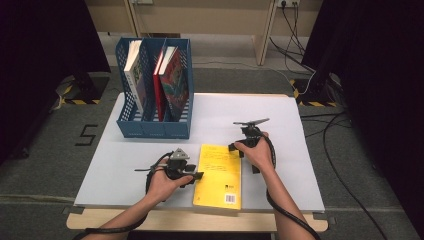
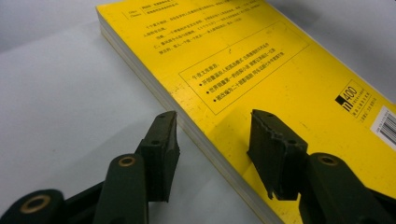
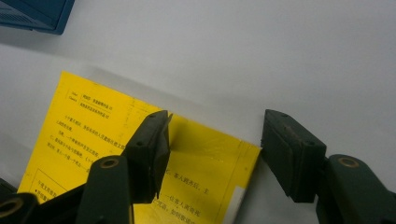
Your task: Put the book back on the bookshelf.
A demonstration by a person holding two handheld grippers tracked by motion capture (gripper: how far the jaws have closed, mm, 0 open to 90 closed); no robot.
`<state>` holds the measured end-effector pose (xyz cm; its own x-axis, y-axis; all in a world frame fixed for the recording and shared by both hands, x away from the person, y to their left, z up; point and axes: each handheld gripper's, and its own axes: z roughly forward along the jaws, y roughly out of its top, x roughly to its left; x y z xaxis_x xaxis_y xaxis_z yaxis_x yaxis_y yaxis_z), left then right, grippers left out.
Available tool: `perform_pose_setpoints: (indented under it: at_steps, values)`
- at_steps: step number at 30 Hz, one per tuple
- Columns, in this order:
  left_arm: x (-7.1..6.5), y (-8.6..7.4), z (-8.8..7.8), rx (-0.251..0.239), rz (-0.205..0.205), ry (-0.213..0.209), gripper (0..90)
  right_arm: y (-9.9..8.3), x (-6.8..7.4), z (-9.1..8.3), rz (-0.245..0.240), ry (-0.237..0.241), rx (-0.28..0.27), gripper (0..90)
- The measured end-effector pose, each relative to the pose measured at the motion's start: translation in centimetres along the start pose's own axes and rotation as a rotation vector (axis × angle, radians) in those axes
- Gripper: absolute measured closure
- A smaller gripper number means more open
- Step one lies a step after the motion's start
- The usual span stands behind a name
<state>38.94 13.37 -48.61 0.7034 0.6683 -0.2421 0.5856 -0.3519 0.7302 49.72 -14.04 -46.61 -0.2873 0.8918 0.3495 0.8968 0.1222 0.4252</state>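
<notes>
From above, a yellow book (image 1: 218, 176) lies flat on the white surface (image 1: 280, 150), back cover up, near the person's edge and between the two hands. The left claw (image 1: 196, 176) sits at the book's left long edge, and the right claw (image 1: 236, 148) is at its far right corner. Behind them, towards the far left of the surface, a blue file rack (image 1: 150, 122) stands upright with a white-spined book (image 1: 134, 75) in its left compartment and a red book (image 1: 170, 82) to the right of it.

The left gripper view gives what the high view cannot: the left claw (image 2: 212, 140) stands partly open and straddles the yellow book's (image 2: 280, 79) page edge, one jaw down on the bare surface (image 2: 56, 116) beside the pages, the other over the cover. The pads do not press on the book. It also makes the barcode and printed text on the cover legible as such.

The right gripper view shows the right claw (image 3: 215, 140) spread wide across the yellow book's (image 3: 84, 135) corner, one jaw over the cover and the other over the white surface (image 3: 280, 56) past the edge, with nothing clamped. A corner of the blue file rack (image 3: 32, 14) sits at the top left of that view.
</notes>
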Motion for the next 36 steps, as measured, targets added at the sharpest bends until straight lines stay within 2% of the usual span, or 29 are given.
perform_pose_setpoints:
  at_steps: [1, 6, 9, 17, 20, 21, 23, 24, 28, 33, 34, 36]
  values:
    - [-0.1, 0.0, 0.1, -0.003, -0.006, -0.002, 51.2, 0.0, 0.0, 0.0, 0.002, 0.001, 0.004, 42.5]
    - [-0.7, 0.2, 0.1, 0.004, 0.023, 0.019, 52.6, 0.1, 0.1, 0.0, -0.004, -0.003, 0.011, 42.4]
    - [-0.8, 0.2, 0.3, 0.009, 0.008, 0.005, 52.7, 0.2, 0.2, 0.0, 0.0, -0.008, 0.016, 41.9]
    - [-0.9, 0.3, 0.4, 0.014, 0.013, 0.014, 52.3, 0.3, 0.3, 0.1, -0.005, -0.008, 0.029, 39.9]
    - [-0.9, 0.3, 0.4, 0.017, 0.012, 0.015, 52.3, 0.5, 0.6, 0.2, -0.02, -0.013, 0.045, 36.9]
    - [-0.9, 0.4, 0.4, 0.018, 0.012, 0.017, 52.3, 0.6, 0.6, 0.3, -0.038, -0.02, 0.05, 36.4]
    - [-0.9, 0.4, 0.4, 0.018, 0.013, 0.017, 52.3, 0.6, 0.6, 0.3, -0.035, -0.02, 0.055, 36.5]
    - [-0.9, 0.4, 0.4, 0.019, 0.014, 0.017, 52.4, 0.7, 0.6, 0.2, -0.021, -0.015, 0.058, 36.8]
    - [-0.9, 0.3, 0.4, 0.016, 0.011, 0.015, 52.5, 0.7, 0.0, 0.1, -0.025, 0.013, 0.046, 40.0]
    - [-0.9, 0.3, 0.3, 0.015, 0.011, 0.014, 52.5, 0.5, -0.6, -0.1, 0.014, 0.052, 0.035, 42.2]
    - [-0.9, 0.3, 0.3, 0.014, 0.012, 0.015, 52.4, 0.6, -0.7, -0.1, 0.039, 0.057, 0.034, 42.8]
    - [-0.9, 0.3, 0.3, 0.015, 0.01, 0.014, 52.5, 0.6, -0.9, -0.1, 0.037, 0.063, 0.029, 42.9]
